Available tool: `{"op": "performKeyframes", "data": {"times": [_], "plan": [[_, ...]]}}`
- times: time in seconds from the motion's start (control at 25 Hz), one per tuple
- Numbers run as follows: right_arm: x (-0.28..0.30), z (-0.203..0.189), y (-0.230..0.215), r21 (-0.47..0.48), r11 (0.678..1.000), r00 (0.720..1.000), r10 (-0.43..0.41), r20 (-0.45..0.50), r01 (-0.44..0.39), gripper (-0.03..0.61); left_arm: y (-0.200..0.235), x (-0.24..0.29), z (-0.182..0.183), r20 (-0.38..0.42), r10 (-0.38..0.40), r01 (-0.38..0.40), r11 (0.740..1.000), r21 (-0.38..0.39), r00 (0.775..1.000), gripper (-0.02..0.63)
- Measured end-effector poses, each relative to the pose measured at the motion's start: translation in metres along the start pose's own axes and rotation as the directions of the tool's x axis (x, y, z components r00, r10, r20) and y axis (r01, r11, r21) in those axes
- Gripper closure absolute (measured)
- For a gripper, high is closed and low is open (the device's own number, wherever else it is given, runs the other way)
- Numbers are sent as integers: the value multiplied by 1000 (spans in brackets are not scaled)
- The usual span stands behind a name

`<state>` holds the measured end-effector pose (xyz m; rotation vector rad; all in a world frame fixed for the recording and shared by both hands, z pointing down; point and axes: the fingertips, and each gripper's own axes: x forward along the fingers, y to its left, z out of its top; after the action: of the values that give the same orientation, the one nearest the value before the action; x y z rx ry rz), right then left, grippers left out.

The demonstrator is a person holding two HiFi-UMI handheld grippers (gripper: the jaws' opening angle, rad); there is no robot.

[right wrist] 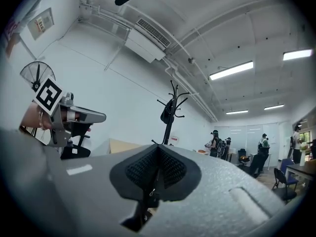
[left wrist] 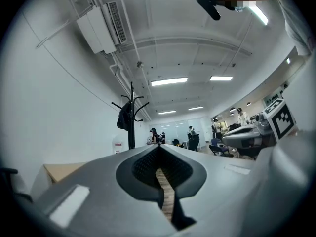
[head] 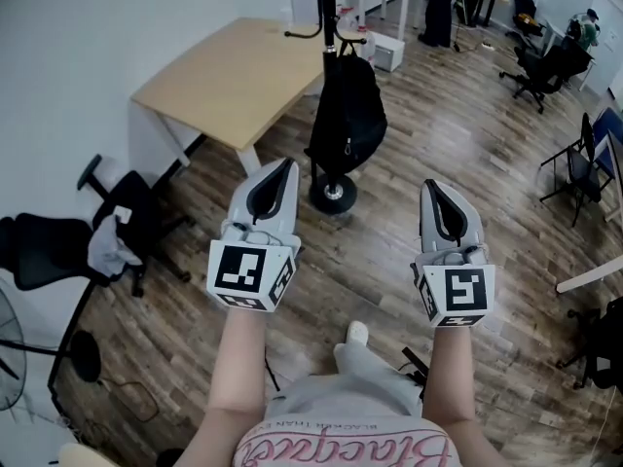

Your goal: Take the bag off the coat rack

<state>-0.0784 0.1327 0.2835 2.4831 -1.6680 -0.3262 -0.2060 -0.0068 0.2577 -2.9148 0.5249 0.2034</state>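
Observation:
A black bag (head: 348, 115) hangs from a black coat rack (head: 324, 27) whose round base (head: 332, 195) stands on the wood floor. Both grippers are held out short of the rack and apart from it. My left gripper (head: 286, 165) points at the base, its jaws shut and empty. My right gripper (head: 432, 187) sits further right, also shut with nothing in it. The left gripper view shows the bag (left wrist: 124, 116) high on the rack (left wrist: 132, 127), beyond the closed left gripper (left wrist: 159, 150). In the right gripper view the bag (right wrist: 167, 112) hangs above the closed right gripper (right wrist: 157, 149).
A light wooden table (head: 234, 81) stands left of the rack. A black office chair (head: 127, 212) draped with cloth and a fan (head: 10, 348) are at the left. More chairs (head: 574, 163) stand at the right, and people (left wrist: 192, 136) are far across the room.

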Motion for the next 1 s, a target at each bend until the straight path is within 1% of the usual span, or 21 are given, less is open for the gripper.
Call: {"op": "performKeyframes", "data": {"times": [0.16, 0.28, 0.4, 0.48, 0.64, 0.84, 1.0], "plan": [[34, -13, -29, 24, 1000, 1000, 18, -3, -18, 578, -2, 43, -10, -20, -15, 14, 1000, -8, 1000, 612], [52, -24, -49, 31, 999, 999, 34, -12, -34, 578, -8, 67, -20, -40, -21, 20, 999, -39, 999, 612], [67, -31, -63, 35, 998, 998, 61, -13, -61, 577, -11, 84, -30, -67, 1, -3, 1000, -20, 998, 609], [74, -32, -70, 36, 996, 997, 76, -10, -76, 577, -12, 91, -31, -72, 18, -18, 1000, -2, 997, 594], [83, -33, -76, 38, 994, 995, 98, -5, -98, 577, -9, 99, -24, -53, 59, -58, 998, 16, 997, 594], [94, -36, -75, 64, 992, 994, 109, 5, -109, 577, -5, 105, -22, -41, 74, -72, 996, 43, 996, 603], [102, -40, -77, 62, 991, 993, 114, 8, -114, 577, -1, 116, -19, 6, 78, -78, 997, 19, 997, 603]]}}
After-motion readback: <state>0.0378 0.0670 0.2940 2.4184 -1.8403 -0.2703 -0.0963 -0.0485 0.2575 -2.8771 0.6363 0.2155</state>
